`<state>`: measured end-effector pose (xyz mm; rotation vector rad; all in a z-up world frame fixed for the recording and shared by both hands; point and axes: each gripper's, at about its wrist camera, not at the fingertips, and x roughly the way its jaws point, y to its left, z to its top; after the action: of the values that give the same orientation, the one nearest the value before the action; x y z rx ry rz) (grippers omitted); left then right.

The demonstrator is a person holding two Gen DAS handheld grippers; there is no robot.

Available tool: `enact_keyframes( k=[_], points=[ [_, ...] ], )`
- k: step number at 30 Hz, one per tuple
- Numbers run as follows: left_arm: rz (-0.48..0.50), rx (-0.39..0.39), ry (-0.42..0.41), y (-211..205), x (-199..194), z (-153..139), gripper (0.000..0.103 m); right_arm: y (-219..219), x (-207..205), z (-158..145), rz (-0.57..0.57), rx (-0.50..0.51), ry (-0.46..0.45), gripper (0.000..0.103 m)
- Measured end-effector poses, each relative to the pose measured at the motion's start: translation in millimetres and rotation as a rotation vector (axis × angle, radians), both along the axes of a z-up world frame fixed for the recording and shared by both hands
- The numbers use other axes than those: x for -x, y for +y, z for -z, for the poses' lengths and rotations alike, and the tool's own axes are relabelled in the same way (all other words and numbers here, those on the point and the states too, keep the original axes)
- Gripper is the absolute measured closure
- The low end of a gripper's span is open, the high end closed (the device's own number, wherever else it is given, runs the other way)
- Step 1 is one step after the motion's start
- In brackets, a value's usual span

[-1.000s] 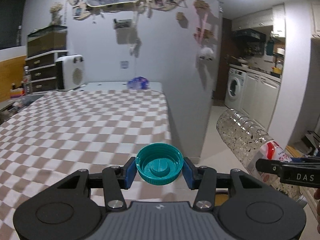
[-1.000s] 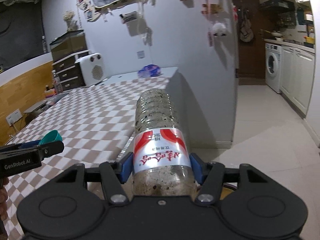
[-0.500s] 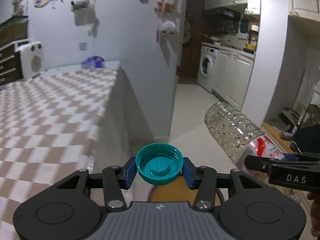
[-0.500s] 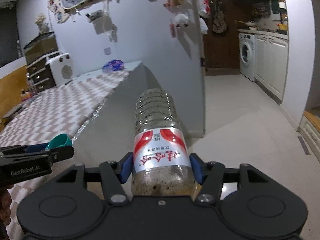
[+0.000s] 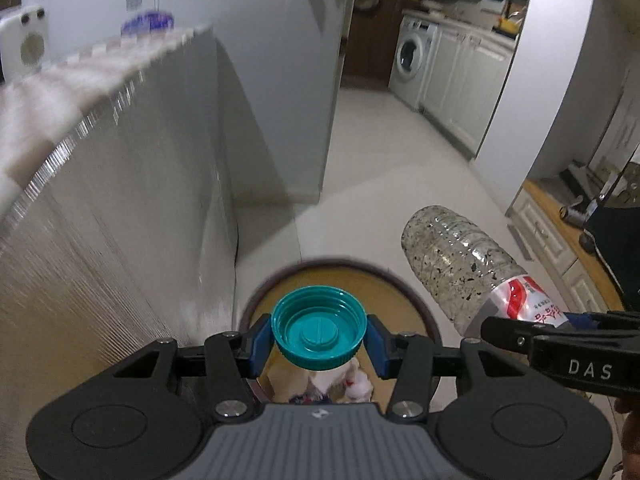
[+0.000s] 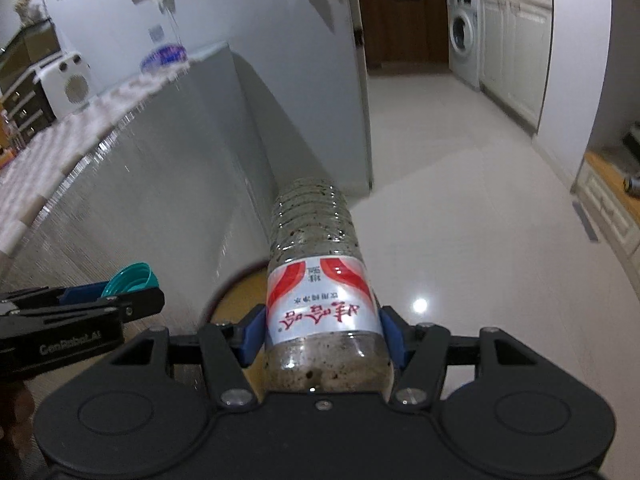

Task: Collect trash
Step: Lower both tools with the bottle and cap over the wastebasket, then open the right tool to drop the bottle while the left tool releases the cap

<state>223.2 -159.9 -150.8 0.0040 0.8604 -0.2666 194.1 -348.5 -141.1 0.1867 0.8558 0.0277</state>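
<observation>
The teal bottle cap (image 5: 319, 327) is pinched between the blue pads (image 5: 256, 343) of the left gripper (image 5: 319, 344), open side facing the camera, seated squarely with both pads bearing on its ribbed rim. Directly below and just ahead of that claw lies the round mouth of a bin (image 5: 416, 298), brown-rimmed, with white crumpled waste (image 5: 356, 384) visible inside it under the cap.

The plastic bottle (image 6: 320, 280), red-and-white labelled, capless and speckled inside, is clamped across its labelled section by the right gripper (image 6: 322, 338), its base pointing forward away from the claw. In the left view this bottle sits to the right of the left claw, its base overhanging the bin's right rim. In the right view only a curved part of the bin rim shows, beneath and left of the bottle.

Judgement: the step in hand is release over the bin. The cap appears already centred over the opening; spreading the left fingers fully where they stand should drop it cleanly. The bottle looks less well placed. It would be sound practice to bring the right claw leftward until the bottle's whole length is above the opening, or tip its base downward, before opening. A long bottle released across the rim risks bridging it or rolling onto the tiled floor (image 6: 460, 200).

The draped table edge (image 5: 120, 184) stands close on the left; clearance there appears adequate.
</observation>
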Motion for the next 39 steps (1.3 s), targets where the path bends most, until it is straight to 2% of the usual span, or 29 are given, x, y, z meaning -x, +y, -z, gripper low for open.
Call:
enact_keyframes(
  k=[5, 14, 21, 25, 28, 33, 35, 37, 39],
  points=[
    [-0.009, -0.005, 0.09, 0, -20, 39, 0.054, -2, -25, 36, 0.008, -0.043, 0.113, 0.042],
    [-0.006, -0.018, 0.183, 3, -47, 92, 0.054, 7, -75, 92, 0.041, -0.111, 0.286, 0.041],
    [0.026, -0.008, 0.235, -4, -65, 117, 0.054, 21, -105, 121, 0.054, -0.102, 0.327, 0.04],
    [0.043, 0.006, 0.244, -7, -73, 126, 0.053, 18, -112, 137, 0.099, -0.141, 0.321, 0.039],
    [0.052, 0.009, 0.252, -10, -76, 131, 0.053, 17, -111, 144, 0.107, -0.121, 0.328, 0.027],
    [0.068, 0.01, 0.274, -15, -80, 140, 0.053, 21, -109, 141, 0.075, -0.077, 0.319, 0.027],
    [0.072, 0.015, 0.291, -16, -82, 144, 0.049, 20, -107, 138, 0.068, -0.082, 0.314, 0.027],
    [0.051, 0.009, 0.302, -14, -83, 146, 0.024, 19, -104, 134, 0.061, -0.082, 0.315, 0.027],
    [0.039, -0.003, 0.291, -13, -81, 144, 0.02, 16, -111, 133, 0.055, -0.079, 0.313, 0.027]
  ],
)
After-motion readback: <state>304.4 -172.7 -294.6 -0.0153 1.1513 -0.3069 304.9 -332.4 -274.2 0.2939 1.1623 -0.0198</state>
